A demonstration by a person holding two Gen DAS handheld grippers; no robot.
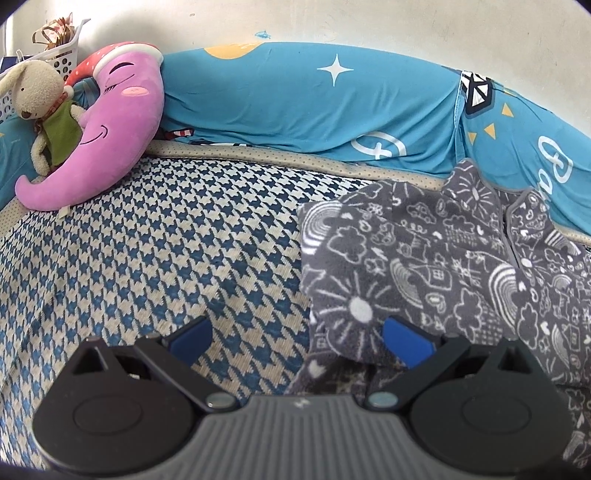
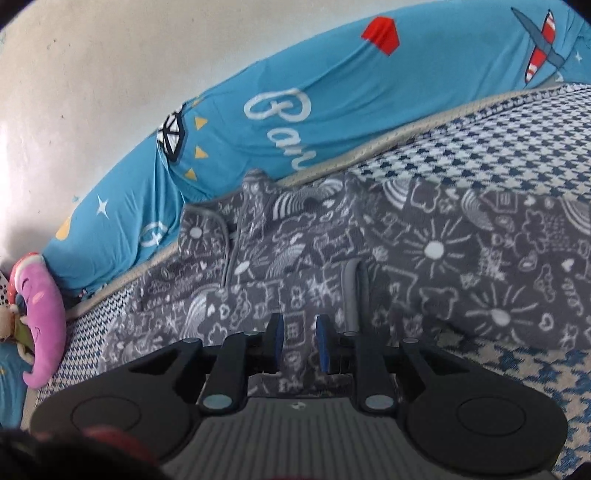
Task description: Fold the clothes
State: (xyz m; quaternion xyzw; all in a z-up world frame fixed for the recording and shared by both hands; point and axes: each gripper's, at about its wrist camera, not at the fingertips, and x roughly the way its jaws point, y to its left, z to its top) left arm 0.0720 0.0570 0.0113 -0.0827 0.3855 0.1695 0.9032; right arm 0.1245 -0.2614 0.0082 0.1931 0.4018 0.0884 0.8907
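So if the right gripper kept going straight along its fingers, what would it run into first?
Most likely the grey patterned garment: the right gripper has its jaws a narrow gap apart, with that fabric directly ahead. How far off is unclear. The blue bedding lies beyond.

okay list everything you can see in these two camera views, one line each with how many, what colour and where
garment: one, grey with white doodles, rumpled on the blanket beside the bolster
blanket: one, blue and cream houndstooth, covering the bed
bolster: one, blue with prints, along the wall
moon pillow: one, pink, far left corner of the bed
plush rabbit: one, beige in a green top, leaning on the moon pillow
basket: one, white, behind the rabbit
wall: white, behind the bed
left gripper: black with blue pads, open at the garment's left edge
right gripper: black with blue pads, jaws narrow, over the garment's near part; grip unclear
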